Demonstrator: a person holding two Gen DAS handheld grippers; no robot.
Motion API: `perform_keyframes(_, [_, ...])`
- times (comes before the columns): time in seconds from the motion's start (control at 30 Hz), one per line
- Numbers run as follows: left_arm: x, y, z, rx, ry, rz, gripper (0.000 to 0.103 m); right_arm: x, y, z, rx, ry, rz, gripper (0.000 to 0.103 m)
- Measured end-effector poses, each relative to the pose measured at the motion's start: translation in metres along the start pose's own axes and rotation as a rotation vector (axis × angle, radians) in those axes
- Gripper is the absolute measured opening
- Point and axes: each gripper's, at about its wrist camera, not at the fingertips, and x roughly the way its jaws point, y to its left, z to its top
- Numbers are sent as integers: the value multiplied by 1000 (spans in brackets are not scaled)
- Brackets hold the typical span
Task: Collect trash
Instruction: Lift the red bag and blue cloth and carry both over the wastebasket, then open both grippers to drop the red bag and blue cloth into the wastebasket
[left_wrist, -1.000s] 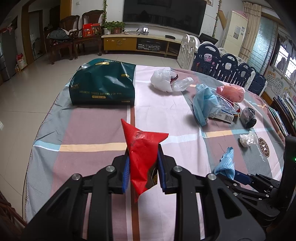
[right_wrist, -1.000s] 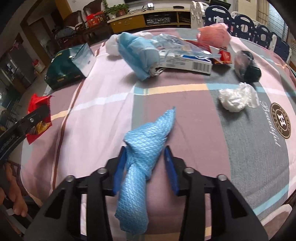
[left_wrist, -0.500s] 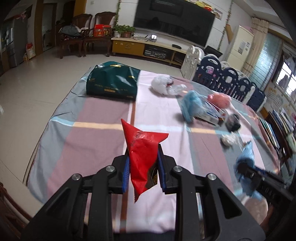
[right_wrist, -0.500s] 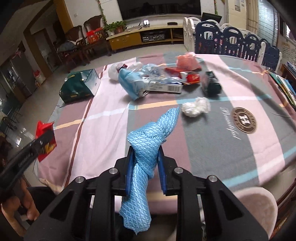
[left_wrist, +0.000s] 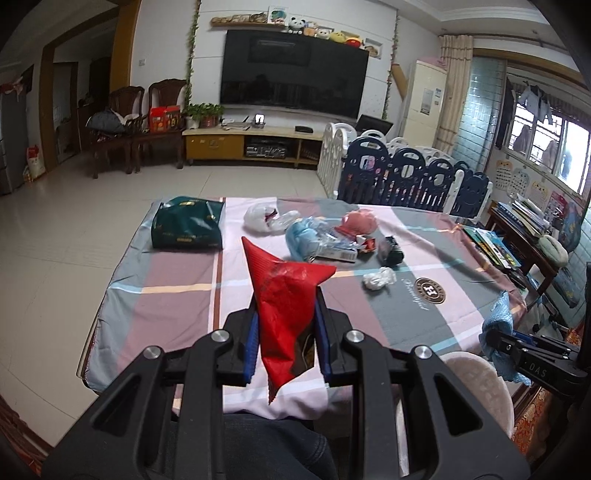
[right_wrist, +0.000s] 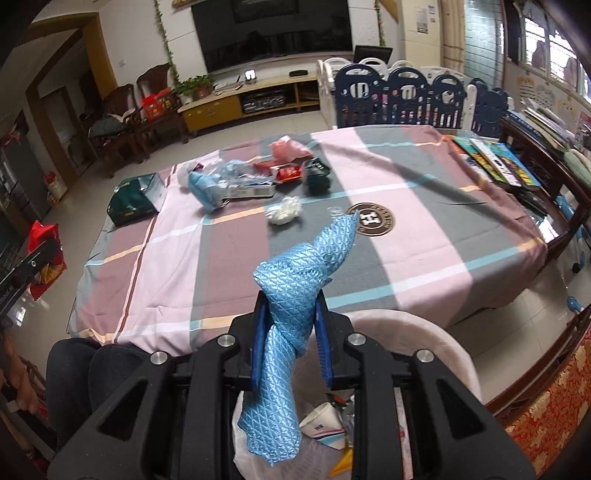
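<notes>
My left gripper (left_wrist: 286, 341) is shut on a red snack wrapper (left_wrist: 284, 295), held off the table's near edge above my lap. My right gripper (right_wrist: 290, 341) is shut on a knotted blue textured cloth (right_wrist: 291, 306), held over a pale pink trash bin (right_wrist: 436, 339) with a white liner and scraps inside. The bin (left_wrist: 476, 384) and the blue cloth (left_wrist: 498, 325) also show at the right of the left wrist view. The red wrapper (right_wrist: 44, 240) shows at the left edge of the right wrist view.
On the checked tablecloth (left_wrist: 177, 295) lie a dark green bag (left_wrist: 188, 229), a white plastic bag (left_wrist: 262, 218), a blue and pink pile with a box (left_wrist: 325, 240), a dark object (left_wrist: 391, 251) and a white crumpled wad (left_wrist: 376, 278). Books (right_wrist: 495, 162) lie on the right.
Both grippers have pulled back and up from the table with their loads. The right gripper now hangs over the trash bin; the table looks farther off.
</notes>
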Motion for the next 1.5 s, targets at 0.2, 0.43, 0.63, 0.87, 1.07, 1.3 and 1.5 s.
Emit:
perform_keyframes(0.2, [-19,-9,3,11,-17,-19,26,-19,-9,-8,-1,-18,-22,25])
perform_keyframes(0.43, [-23,-37,-17,66,35,-92,26,-27,-15,-20,8,-12,-35,25])
perform_keyframes(0.63, [-23,-53,-26,103,58,-140,26,-32,-23,-23,28,-14,-35,25])
perform_keyframes(0.87, [-26,-56,-27,98,64,-148,26,-31,-31,-35,45,9,-40,25])
perform_keyframes(1.07, [-29,-59,-28,106,70,-156,26,-33,-46,-47,38,32,-82,25])
perform_keyframes(1.3, [-32,-70,-32,133,77,-176,26,-35,-65,-58,79,42,-99,25])
perform_keyframes(1.5, [-31,-75,-36,142,94,-189,26,-15,-65,-74,71,139,-70,25])
